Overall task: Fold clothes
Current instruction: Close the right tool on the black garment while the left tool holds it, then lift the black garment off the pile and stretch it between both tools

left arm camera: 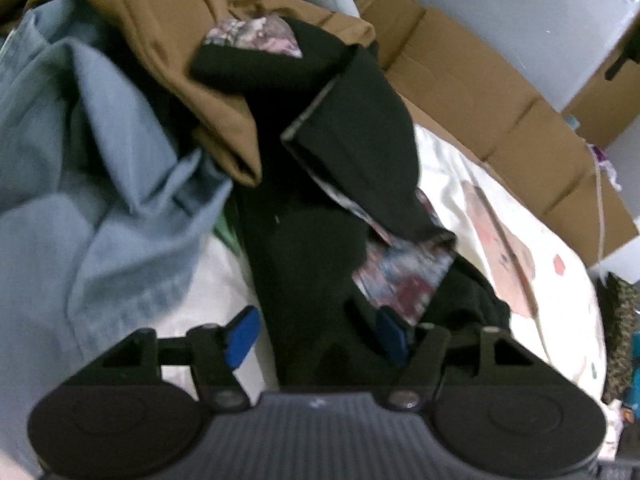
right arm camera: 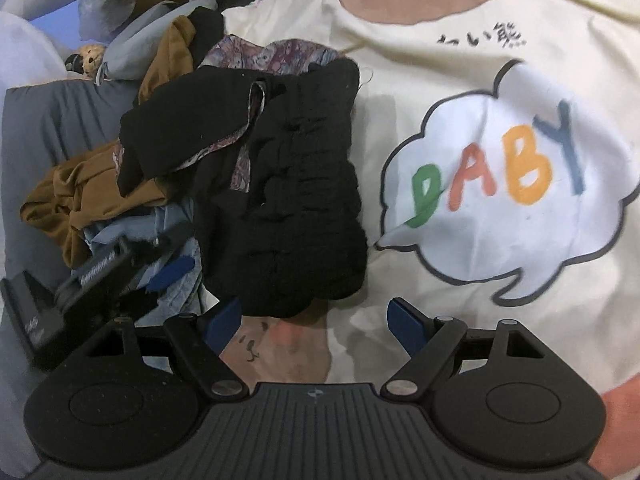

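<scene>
We've got the black garment [right arm camera: 280, 200] flat at centre-left of the right wrist view, w/ room to fold. Right gripper [right arm camera: 314, 318] gapes wide, empty, at its near hem; left gripper [left arm camera: 316, 336] part-open, straddling black cloth — unpinched.

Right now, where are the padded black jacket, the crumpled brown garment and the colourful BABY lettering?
padded black jacket [right arm camera: 296, 208]: right wrist view, quilted body.
crumpled brown garment [right arm camera: 60, 196]: right wrist view, bunched folds.
BABY lettering [right arm camera: 496, 172]: right wrist view, the letters' middle.
</scene>
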